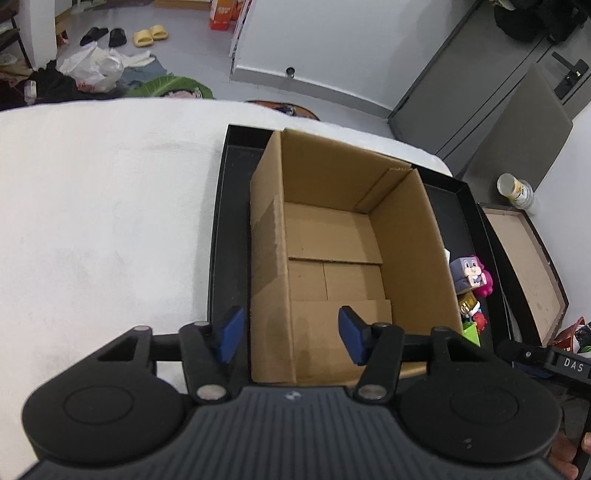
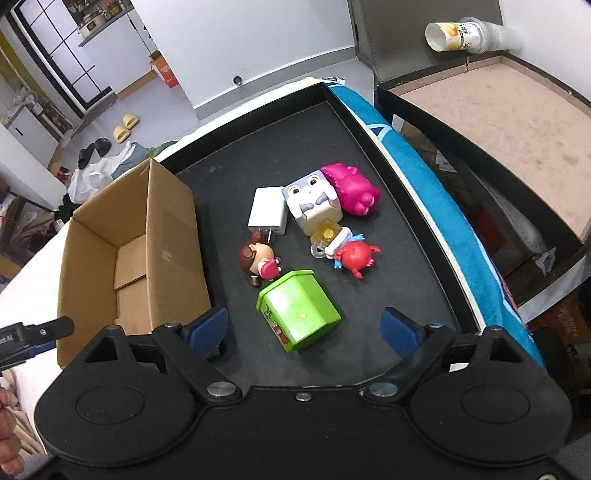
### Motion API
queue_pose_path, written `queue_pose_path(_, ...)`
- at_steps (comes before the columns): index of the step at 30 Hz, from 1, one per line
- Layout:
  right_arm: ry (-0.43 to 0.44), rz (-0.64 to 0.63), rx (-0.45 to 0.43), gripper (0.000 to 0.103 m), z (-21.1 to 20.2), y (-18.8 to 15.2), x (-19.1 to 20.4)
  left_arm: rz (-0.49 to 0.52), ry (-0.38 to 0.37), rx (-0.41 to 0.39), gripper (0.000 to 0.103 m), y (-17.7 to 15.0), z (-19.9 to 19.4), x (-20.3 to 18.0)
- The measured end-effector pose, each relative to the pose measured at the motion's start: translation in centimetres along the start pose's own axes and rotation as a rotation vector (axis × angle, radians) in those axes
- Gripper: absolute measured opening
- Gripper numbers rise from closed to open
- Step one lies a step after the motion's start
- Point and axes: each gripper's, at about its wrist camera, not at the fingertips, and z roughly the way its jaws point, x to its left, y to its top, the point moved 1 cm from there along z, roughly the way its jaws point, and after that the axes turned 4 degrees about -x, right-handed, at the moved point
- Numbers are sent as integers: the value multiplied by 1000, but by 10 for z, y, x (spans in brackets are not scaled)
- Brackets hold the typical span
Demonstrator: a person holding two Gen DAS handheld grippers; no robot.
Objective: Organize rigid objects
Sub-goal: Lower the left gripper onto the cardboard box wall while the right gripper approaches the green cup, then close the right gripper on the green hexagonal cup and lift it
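An open cardboard box (image 1: pixel 332 236) stands empty in a black tray (image 1: pixel 221 206). My left gripper (image 1: pixel 291 334) is open and straddles the box's near left wall, one blue pad outside and one inside, neither pressing on it. In the right wrist view the box (image 2: pixel 147 236) is at the left. Beside it on the tray (image 2: pixel 280 147) lie a green box-shaped toy (image 2: pixel 297 314), a doll (image 2: pixel 260 260), a white charger (image 2: pixel 267 212), a grey cube bunny (image 2: pixel 312 201), a pink toy (image 2: pixel 351 188), a yellow mug toy (image 2: pixel 327 234) and a red crab (image 2: pixel 354 256). My right gripper (image 2: pixel 303 330) is open around the green toy without touching it.
The tray rests on a white table (image 1: pixel 92 203). To its right run a blue cloth (image 2: pixel 424 177) and a black-rimmed, brown-lined tray (image 2: pixel 498 122), with a paper cup (image 2: pixel 458 35) lying on its side beyond. Slippers and bags litter the floor behind.
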Motion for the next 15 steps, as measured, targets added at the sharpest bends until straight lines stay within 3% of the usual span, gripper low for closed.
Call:
queue_pose_path(3,18,41,27,85,5,0,-6,-30,-9,22,44,-2,6,4)
queue_pose_path(5,26,53,39,81,8,2,-7,-52,-5,31,31,-5,10,7)
queue_pose_path(8,29,34,51,80,13,2,-3,-64,-4,36,21,-9,12,9)
queue_pose_path(15,-18,-13,78,73,29,3,3,-68,-7,24,18,-12,10,14)
